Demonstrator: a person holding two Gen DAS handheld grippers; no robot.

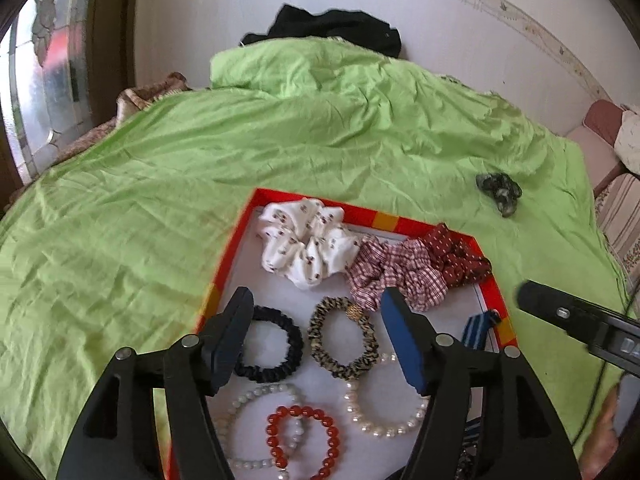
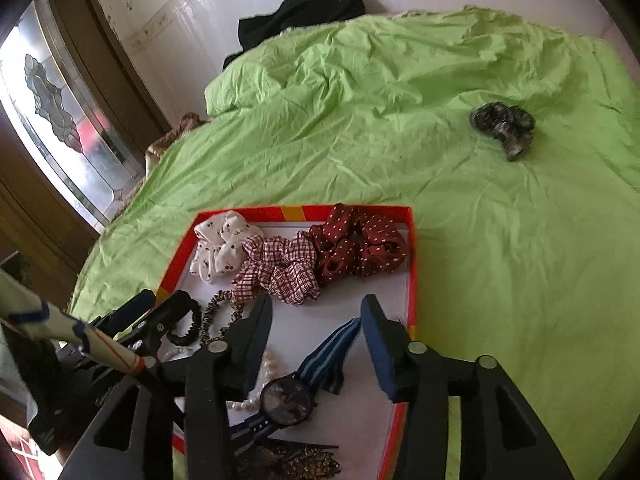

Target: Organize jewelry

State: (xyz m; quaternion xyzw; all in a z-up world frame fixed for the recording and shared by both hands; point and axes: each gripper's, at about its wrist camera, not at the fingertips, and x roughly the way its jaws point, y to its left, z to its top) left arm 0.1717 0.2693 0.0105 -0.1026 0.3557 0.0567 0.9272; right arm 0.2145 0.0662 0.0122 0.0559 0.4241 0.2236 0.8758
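i see both grippers empty, jaws apart: left gripper over hair ties and bead bracelets, right gripper over watch in red tray. dark scrunchie lies alone on green sheet, well apart; i judge it next.

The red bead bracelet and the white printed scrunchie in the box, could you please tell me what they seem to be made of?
The red bead bracelet looks like glossy polished stone or glass; its round beads are translucent orange-red with highlights. The white printed scrunchie looks like soft matte woven fabric, gathered into puffy folds.
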